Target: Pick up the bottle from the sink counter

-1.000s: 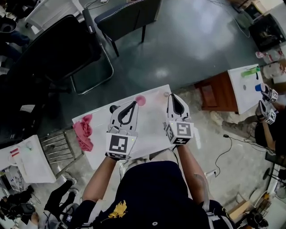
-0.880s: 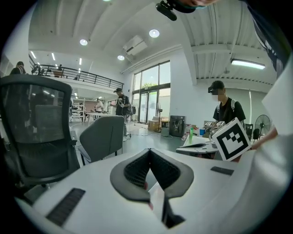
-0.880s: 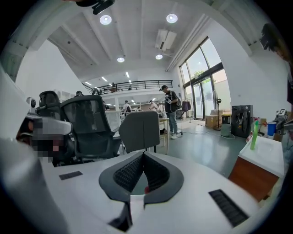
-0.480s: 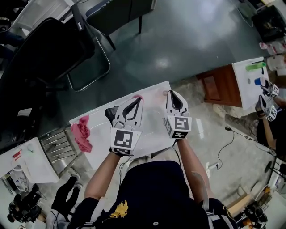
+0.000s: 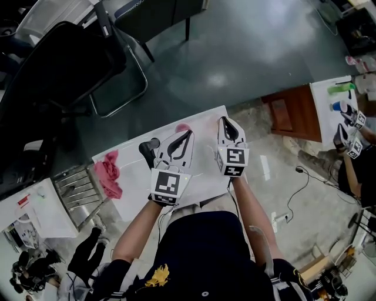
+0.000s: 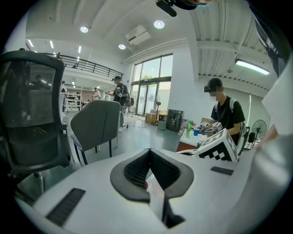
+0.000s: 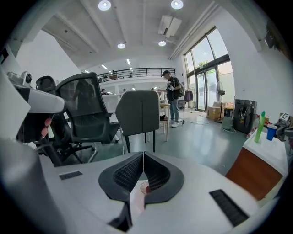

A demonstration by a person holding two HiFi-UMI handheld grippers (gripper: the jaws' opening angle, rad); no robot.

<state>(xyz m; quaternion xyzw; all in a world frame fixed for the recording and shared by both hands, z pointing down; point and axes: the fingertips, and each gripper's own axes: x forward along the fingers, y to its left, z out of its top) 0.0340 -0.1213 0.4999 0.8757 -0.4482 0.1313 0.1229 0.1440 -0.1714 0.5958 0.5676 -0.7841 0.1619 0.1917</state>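
Two grippers are being held over one flat white desk with a smooth, slightly glossy top. The left gripper is being shown with its curved jaws pressed together at the tips. In its own view the left gripper is pinching nothing between its dark ribbed pads. The right gripper is likewise being held closed and empty, and in its own view the right gripper has its pads meeting in a thin line. Each gripper is carrying one marker cube, two in all.

One dark, rounded object is lying on the desk just beside the left gripper. It is too small and dark to be made out, so whether it is the bottle cannot be told.

One crumpled pink cloth is lying near the desk's left edge, and one small pink round thing is sitting at the far edge, partly hidden by the left gripper's tip.

Two chairs are standing beyond the desk: a black mesh chair and a grey chair cut off by the frame.
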